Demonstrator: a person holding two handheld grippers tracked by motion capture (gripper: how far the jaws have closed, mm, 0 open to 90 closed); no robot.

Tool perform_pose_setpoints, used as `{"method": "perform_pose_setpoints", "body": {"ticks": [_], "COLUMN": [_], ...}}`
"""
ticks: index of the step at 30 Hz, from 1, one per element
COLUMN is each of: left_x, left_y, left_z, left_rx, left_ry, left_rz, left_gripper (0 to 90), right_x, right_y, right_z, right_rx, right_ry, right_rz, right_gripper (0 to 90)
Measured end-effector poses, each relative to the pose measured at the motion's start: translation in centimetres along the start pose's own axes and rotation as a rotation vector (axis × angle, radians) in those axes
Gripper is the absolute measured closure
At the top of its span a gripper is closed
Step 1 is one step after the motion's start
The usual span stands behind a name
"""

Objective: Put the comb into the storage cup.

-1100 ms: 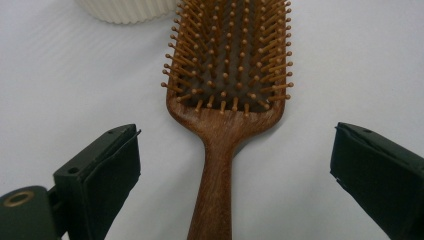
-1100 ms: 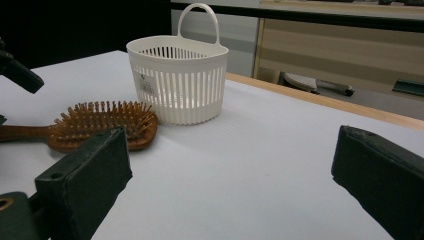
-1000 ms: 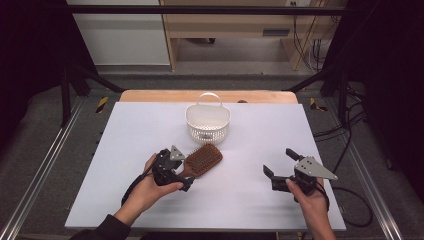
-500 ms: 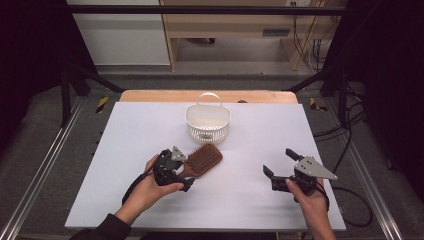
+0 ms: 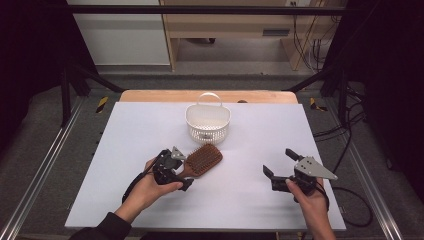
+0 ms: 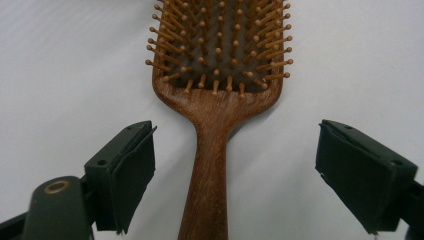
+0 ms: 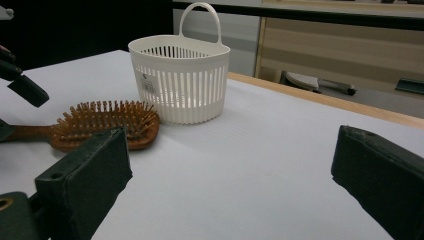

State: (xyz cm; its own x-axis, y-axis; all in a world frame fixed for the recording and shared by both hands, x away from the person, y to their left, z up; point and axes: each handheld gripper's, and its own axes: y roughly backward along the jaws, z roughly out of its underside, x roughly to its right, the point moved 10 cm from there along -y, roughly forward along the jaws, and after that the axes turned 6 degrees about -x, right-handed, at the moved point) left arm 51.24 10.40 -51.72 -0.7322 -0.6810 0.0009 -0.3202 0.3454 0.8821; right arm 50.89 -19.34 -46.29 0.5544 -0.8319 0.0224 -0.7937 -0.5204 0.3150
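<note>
One wooden hairbrush (image 5: 202,160) lies bristles up just before one white basket (image 5: 208,123). Two grippers work here: the left gripper (image 6: 235,175) straddles the brush's handle, its jaws just closing, pads not yet touching. Next they must pinch the handle. Well right of the basket, the right gripper (image 5: 281,162) gapes, holding nothing.

**Black grippers, dark sleeve, bare hands**

The left gripper (image 5: 176,169) was a compact black block with a small grey plate on top and a black cable looping back past the wrist. Its jaws were squared dark pads, one arm bearing a brass-ringed hole. The right gripper (image 5: 283,164) carried a grey three-cornered plate dotted with screws. The left forearm wore a dark sleeve.
</note>
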Motion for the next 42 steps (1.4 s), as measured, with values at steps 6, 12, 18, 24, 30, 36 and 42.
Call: {"method": "perform_pose_setpoints", "body": {"ticks": [6, 12, 18, 24, 30, 36, 42], "left_x": [-0.4, -0.3, -0.7, -0.6, -0.6, -0.9, -1.3], "left_y": [0.1, 0.0, -0.3, -0.8, -1.6, -1.8, -2.3], "left_z": [-0.1, 0.0, 0.2, 0.1, 0.2, 0.2, 0.5], "left_rx": [-0.016, -0.03, -0.055, -0.096, -0.133, -0.15, -0.184], "left_ry": [0.003, -0.003, -0.013, -0.044, -0.056, -0.052, -0.057], "left_rz": [0.01, 0.027, 0.046, 0.067, 0.069, 0.063, 0.059], "left_gripper": [20.7, 27.1, 37.5, 46.9, 55.2, 59.4, 63.2], "right_x": [-0.2, -0.1, -0.2, -0.2, -0.3, -0.4, -0.4], "right_y": [0.0, -0.1, -0.1, -0.1, -0.2, -0.2, -0.2], "right_z": [-0.1, 0.0, 0.0, 0.0, 0.1, 0.1, 0.1], "right_rx": [0.002, 0.0, -0.001, -0.004, -0.009, -0.011, -0.011], "right_ry": [0.003, 0.0, 0.006, 0.004, 0.007, 0.009, 0.009], "right_rz": [-0.008, -0.007, -0.011, -0.012, -0.015, -0.018, -0.02], "right_gripper": [2.5, 2.5, 2.6, 2.5, 2.6, 2.6, 2.6]}}
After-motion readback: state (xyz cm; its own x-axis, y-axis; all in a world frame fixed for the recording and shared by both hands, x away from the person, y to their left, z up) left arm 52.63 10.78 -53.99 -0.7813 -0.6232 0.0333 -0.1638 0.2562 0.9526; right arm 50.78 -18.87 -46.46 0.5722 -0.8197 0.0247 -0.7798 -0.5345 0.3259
